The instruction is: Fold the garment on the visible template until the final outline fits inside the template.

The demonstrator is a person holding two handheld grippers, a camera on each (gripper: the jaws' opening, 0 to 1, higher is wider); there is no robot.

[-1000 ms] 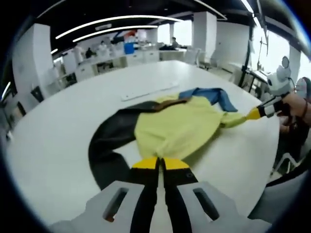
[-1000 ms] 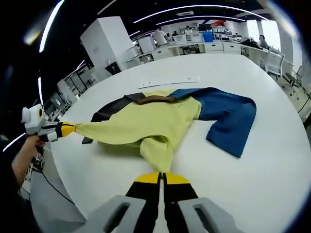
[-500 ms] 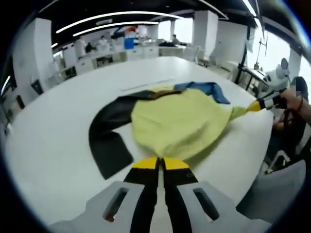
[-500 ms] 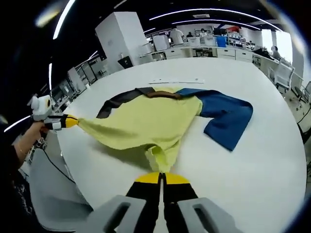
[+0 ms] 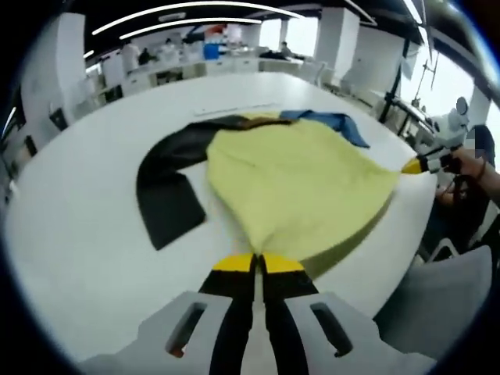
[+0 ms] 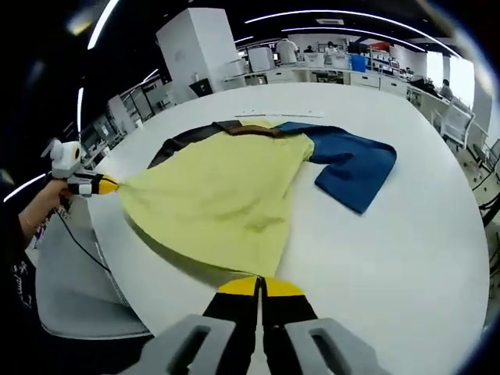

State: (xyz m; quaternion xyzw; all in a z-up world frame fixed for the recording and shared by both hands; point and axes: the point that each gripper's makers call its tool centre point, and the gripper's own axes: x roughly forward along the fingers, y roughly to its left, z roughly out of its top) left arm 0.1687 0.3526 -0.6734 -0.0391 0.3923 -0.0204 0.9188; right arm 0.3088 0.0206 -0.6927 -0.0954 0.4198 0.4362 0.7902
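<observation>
A shirt with a yellow body (image 5: 301,191) (image 6: 219,199), a black sleeve (image 5: 160,195) and a blue sleeve (image 6: 351,160) lies on a white round table (image 5: 70,250) (image 6: 391,258). My left gripper (image 5: 258,264) is shut on one corner of the yellow hem, and it shows at the left of the right gripper view (image 6: 109,185). My right gripper (image 6: 260,286) is shut on the other hem corner, and it shows at the right of the left gripper view (image 5: 412,166). The hem is lifted and stretched taut between them. A brown collar (image 6: 250,130) lies at the far end.
A thin white strip (image 5: 234,109) (image 6: 277,115) lies on the table beyond the collar. A grey chair (image 6: 70,289) (image 5: 445,312) stands at the table's edge. Desks, pillars and people fill the office behind. A person's hand (image 5: 476,168) holds the right gripper.
Both grippers have pulled the hem corners apart and toward the table edge. The yellow body, bunched before, is now spread wide and taut. The sleeves have slid along.
</observation>
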